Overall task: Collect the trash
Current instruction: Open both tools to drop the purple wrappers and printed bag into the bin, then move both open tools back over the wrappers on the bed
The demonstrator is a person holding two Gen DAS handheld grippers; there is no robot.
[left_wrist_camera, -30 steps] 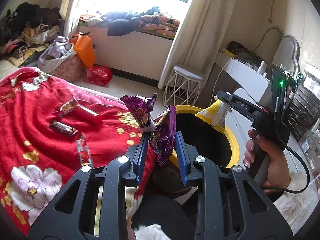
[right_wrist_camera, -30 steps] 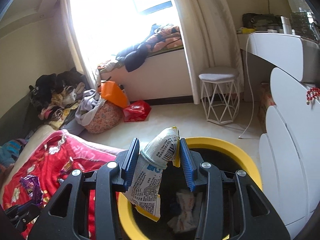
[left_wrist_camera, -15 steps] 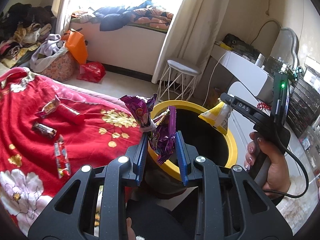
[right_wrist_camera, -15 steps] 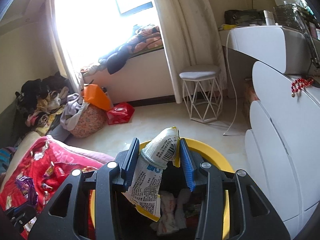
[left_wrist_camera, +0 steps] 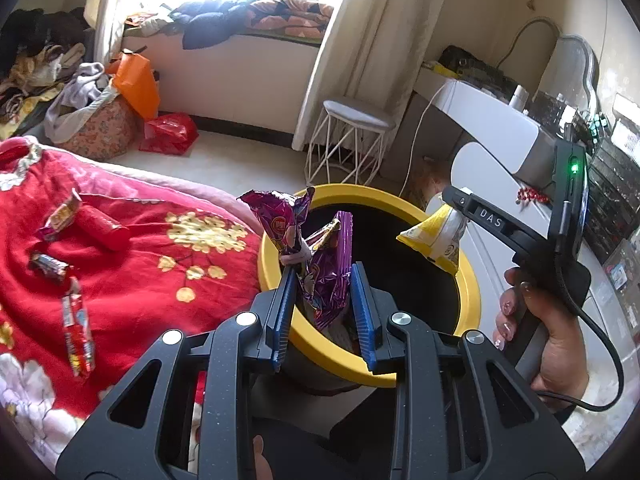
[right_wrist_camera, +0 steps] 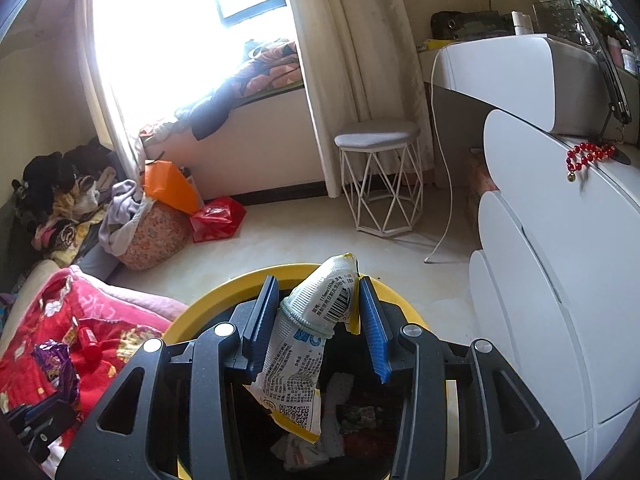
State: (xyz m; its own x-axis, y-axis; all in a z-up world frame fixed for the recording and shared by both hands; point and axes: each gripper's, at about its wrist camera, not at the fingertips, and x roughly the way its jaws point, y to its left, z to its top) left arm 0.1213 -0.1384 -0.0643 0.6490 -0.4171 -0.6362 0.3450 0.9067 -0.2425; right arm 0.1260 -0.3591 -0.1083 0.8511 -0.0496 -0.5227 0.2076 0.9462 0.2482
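Left gripper (left_wrist_camera: 323, 312): jaws clamped on a purple wrapper (left_wrist_camera: 316, 256), over the near rim of the yellow-rimmed bin (left_wrist_camera: 472, 288).
Right gripper (right_wrist_camera: 318, 322): jaws clamped on a white and yellow snack bag (right_wrist_camera: 304, 356), hanging above the bin's opening.
Bin: crumpled wrappers inside.
Bed (left_wrist_camera: 160, 280): beside the bin, small wrappers (left_wrist_camera: 76, 320) lying on it.

Sunlit window (right_wrist_camera: 192, 20), cream curtains (right_wrist_camera: 340, 60), white stool (right_wrist_camera: 380, 176).

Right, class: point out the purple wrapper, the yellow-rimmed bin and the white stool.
purple wrapper (left_wrist_camera: 326, 280), left wrist view, crumpled middle
yellow-rimmed bin (left_wrist_camera: 472, 300), left wrist view, right rim
white stool (right_wrist_camera: 376, 138), right wrist view, seat top
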